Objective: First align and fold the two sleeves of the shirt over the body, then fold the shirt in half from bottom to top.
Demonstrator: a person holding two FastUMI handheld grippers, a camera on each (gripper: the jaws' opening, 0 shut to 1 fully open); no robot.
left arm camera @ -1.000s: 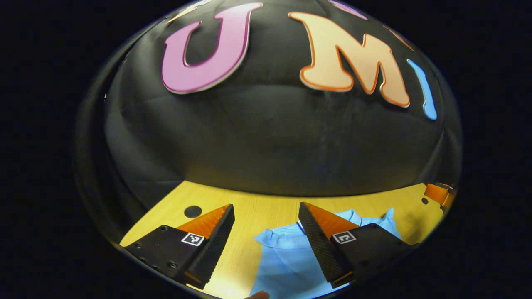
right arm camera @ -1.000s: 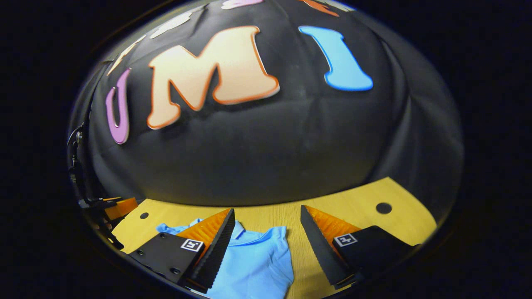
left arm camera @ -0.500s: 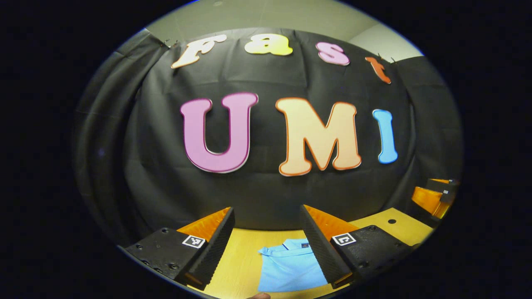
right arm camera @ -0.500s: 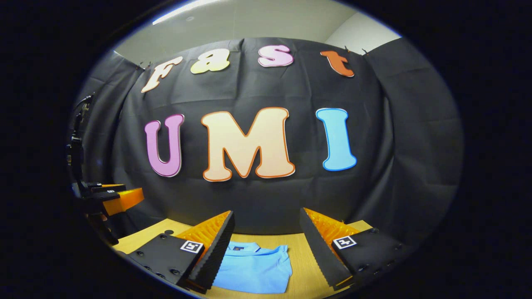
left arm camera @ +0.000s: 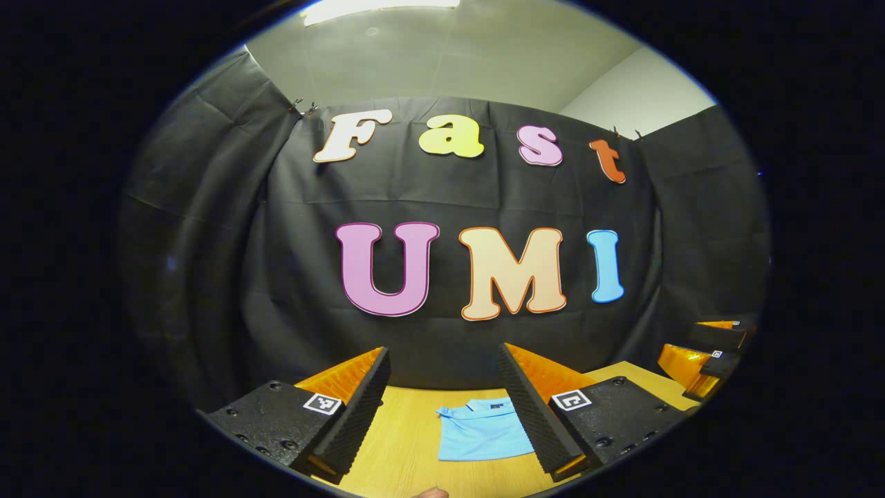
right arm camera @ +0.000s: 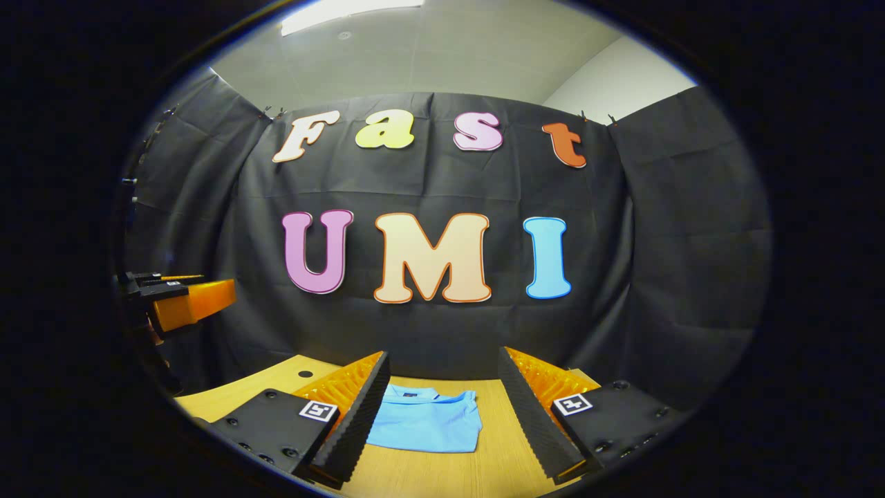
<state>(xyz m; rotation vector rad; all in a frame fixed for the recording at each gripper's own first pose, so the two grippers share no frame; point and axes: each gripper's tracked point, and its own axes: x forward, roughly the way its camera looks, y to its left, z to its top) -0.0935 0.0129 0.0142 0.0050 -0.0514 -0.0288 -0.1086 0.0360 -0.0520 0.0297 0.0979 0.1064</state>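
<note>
While the folded shirt [left arm camera: 480, 434] lay flat on the table [left arm camera: 408, 443] ahead of and below both, the left tool [left arm camera: 442, 404] and right tool [right arm camera: 442, 408] hung spread and empty, neither clearly nearer

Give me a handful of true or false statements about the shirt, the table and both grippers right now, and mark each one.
1. The blue shirt lies folded into a compact block on the wooden table. True.
2. The left gripper is clamped on the shirt. False: its fingers stand apart with nothing between them.
3. The right gripper is open. True.
4. The shirt's sleeves are spread out to both sides. False: no sleeve sticks out.
5. The shirt's collar faces the black cloth wall. True.
</note>
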